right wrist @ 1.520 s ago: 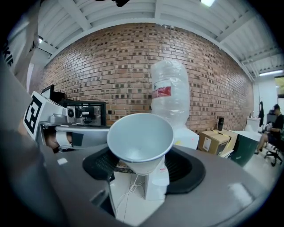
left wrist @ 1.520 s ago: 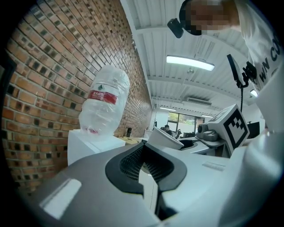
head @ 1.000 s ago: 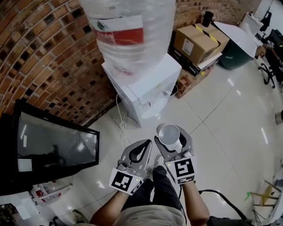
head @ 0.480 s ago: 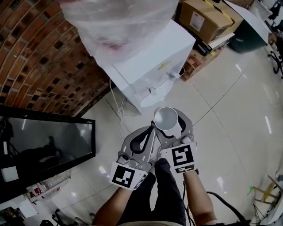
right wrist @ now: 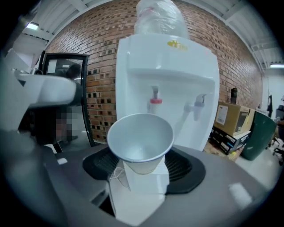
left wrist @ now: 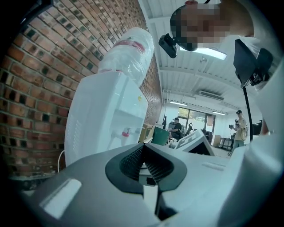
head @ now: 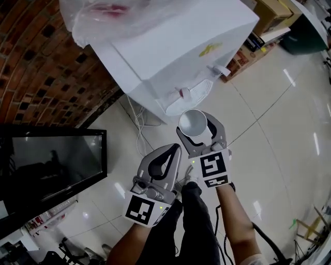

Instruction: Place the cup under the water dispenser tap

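Note:
A white paper cup [head: 193, 122] stands upright between the jaws of my right gripper [head: 199, 130], which is shut on it. The cup sits just in front of and below the white water dispenser [head: 170, 49], near its red tap [head: 182, 93]; a second, pale tap [head: 221, 70] is to the right. In the right gripper view the cup [right wrist: 141, 141] fills the middle, with the red tap [right wrist: 155, 100] straight above its rim and the dispenser [right wrist: 168, 66] behind. My left gripper [head: 174, 150] hangs shut and empty, lower left of the cup; its pads meet in the left gripper view [left wrist: 143, 150].
A large clear water bottle [head: 111, 15] tops the dispenser, which backs onto a brick wall [head: 36, 57]. A black-framed glass panel [head: 51, 160] stands at the left. Cables [head: 140, 135] lie on the tiled floor by the dispenser's foot. Cardboard boxes [head: 269, 13] are at the upper right.
Both grippers have come down and closer to the dispenser. The cup has moved with the right gripper toward the red tap; the dispenser now fills more of the head view.

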